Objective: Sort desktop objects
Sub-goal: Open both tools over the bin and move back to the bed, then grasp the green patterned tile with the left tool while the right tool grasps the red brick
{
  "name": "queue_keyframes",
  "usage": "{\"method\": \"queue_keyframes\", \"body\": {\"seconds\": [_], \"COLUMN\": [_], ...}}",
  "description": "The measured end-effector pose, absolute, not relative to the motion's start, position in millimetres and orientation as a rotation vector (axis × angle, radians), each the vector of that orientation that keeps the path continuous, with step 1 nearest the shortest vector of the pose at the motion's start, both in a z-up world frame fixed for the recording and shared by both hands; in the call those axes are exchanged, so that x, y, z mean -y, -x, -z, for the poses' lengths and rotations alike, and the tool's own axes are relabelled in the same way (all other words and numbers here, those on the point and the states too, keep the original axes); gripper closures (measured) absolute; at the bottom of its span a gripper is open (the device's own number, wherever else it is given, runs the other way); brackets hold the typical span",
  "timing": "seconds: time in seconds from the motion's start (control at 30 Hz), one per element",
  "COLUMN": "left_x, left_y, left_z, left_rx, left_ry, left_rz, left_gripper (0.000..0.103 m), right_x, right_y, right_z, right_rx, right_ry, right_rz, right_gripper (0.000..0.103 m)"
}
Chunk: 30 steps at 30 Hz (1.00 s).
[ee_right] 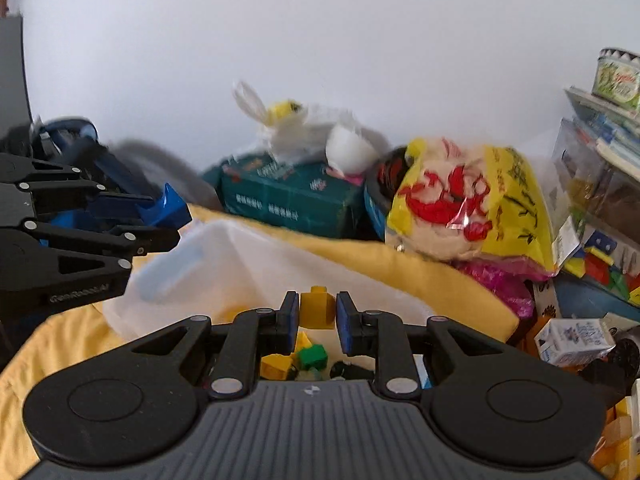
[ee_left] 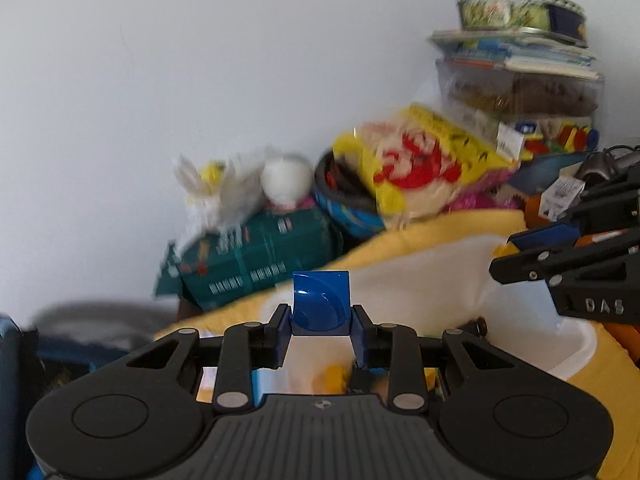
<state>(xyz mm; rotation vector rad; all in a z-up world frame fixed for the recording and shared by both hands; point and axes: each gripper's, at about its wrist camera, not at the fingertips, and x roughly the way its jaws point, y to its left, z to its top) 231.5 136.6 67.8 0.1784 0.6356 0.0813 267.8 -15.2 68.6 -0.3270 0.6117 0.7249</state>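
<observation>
Nearest the left wrist camera, the left gripper (ee_left: 320, 316) is closed on a blue block (ee_left: 320, 304) with a curved, glossy face, both fingers pressed against its sides. Nearest the right wrist camera, the right gripper (ee_right: 317, 316) pinches a yellow block (ee_right: 317, 307) between its blue pads, nearly closed around it.

Both grippers hang level above a white container (ee_right: 248, 264) that rests on a yellow cloth (ee_right: 420, 272). Only the right view shows loose pieces beneath the fingers: a green block (ee_right: 313, 357) and more yellow blocks (ee_right: 276, 365). Only the left view shows the container's curved white rim (ee_left: 576, 344).

Each camera catches the other gripper from the side: in the left view the right gripper enters from the right edge, over the container; in the right view the left gripper enters from the left edge, its blue block jutting forward.

Behind the container, against a white wall, sit a dark green box (ee_right: 292, 200), a white egg-shaped object (ee_right: 348, 148) on top of it, and a yellow and red snack bag (ee_right: 472, 204). Right of the bag rises a stack of boxes topped by a round tin (ee_left: 520, 12).
</observation>
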Motion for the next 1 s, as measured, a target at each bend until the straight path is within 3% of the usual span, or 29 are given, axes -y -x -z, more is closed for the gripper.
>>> {"method": "queue_keyframes", "body": {"seconds": [0.17, 0.3, 0.37, 0.43, 0.63, 1.0], "left_x": [-138, -131, -126, -117, -75, -23], "left_y": [-231, -212, -196, -177, -143, -180], "left_z": [-59, -68, -69, -60, -7, 79], "left_rx": [-0.642, -0.59, -0.552, -0.529, -0.602, -0.816], "left_ry": [-0.123, -0.138, -0.119, -0.124, -0.179, 0.028], "left_rz": [-0.055, -0.044, -0.017, 0.055, 0.177, 0.156], "left_gripper": [0.051, 0.05, 0.045, 0.045, 0.045, 0.045], "right_x": [10, 16, 26, 41, 85, 136], "right_y": [-275, -270, -265, -258, -232, -215], "right_z": [-53, -56, -62, -66, -62, -21], "right_rx": [-0.677, -0.654, -0.641, -0.625, -0.603, -0.737], "right_ry": [0.315, 0.333, 0.311, 0.287, 0.326, 0.278], "right_rz": [-0.729, -0.734, -0.758, -0.785, -0.821, -0.719], "right_gripper": [0.074, 0.073, 0.066, 0.061, 0.061, 0.061]}}
